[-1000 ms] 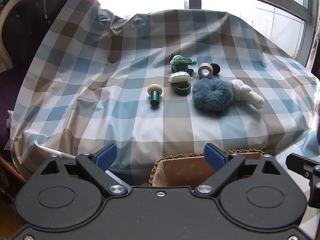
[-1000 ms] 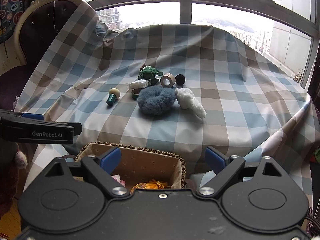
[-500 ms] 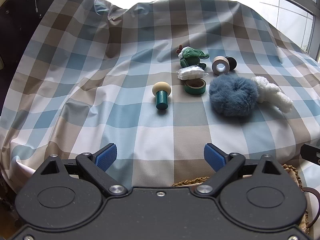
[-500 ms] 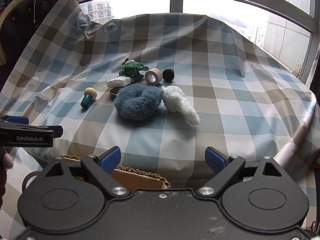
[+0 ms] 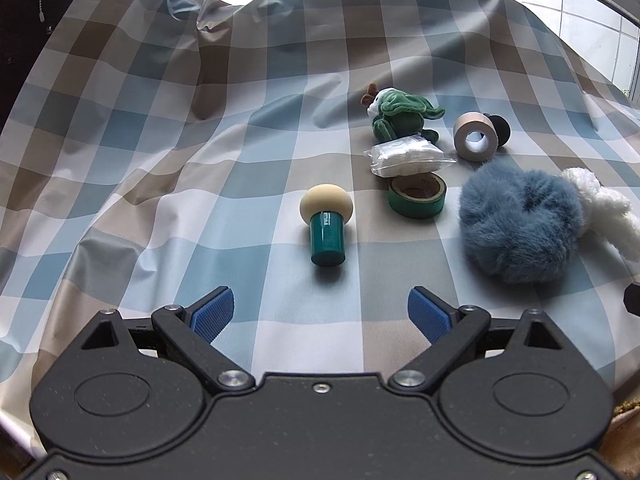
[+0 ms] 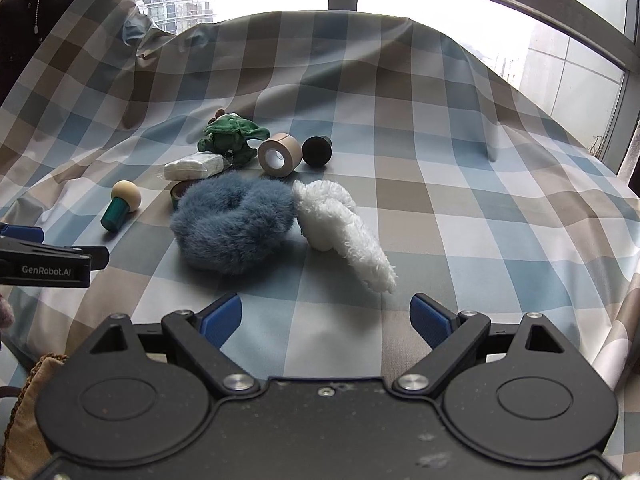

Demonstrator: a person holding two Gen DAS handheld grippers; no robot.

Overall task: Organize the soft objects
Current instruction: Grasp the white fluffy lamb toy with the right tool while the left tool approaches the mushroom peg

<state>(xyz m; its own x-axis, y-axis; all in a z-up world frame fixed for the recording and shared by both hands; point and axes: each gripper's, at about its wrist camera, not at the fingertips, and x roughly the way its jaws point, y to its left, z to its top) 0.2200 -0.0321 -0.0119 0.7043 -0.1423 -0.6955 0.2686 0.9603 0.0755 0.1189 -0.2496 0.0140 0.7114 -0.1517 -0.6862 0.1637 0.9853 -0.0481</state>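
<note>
While hovering over checked table (image 5: 160,168), left gripper (image 5: 321,314) and right gripper (image 6: 326,318) fingers wide, empty; blue fluffy scrunchie (image 6: 232,226) at 11 o'clock of right.

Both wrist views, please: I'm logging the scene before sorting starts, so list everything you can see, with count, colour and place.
checked cloth: one, blue, tan and white, draped over the whole surface
blue fluffy scrunchie: one, blue, centre, touching the white piece
white fluffy piece: one, white, right of the scrunchie
green plush toy: one, green, far side of the group
wrapped tissue pack: one, white, in front of the plush toy
beige tape roll: one, beige, on its side, right of the plush toy
black knob: one, black, right of the beige roll
green tape roll: one, green, lying flat, left of the scrunchie
mushroom-shaped piece: one, cream cap on teal stem, lying leftmost
wicker basket: one, brown, lower left edge
left gripper: one, black with blue pads, open, empty
right gripper: one, same colours, open, empty
</note>
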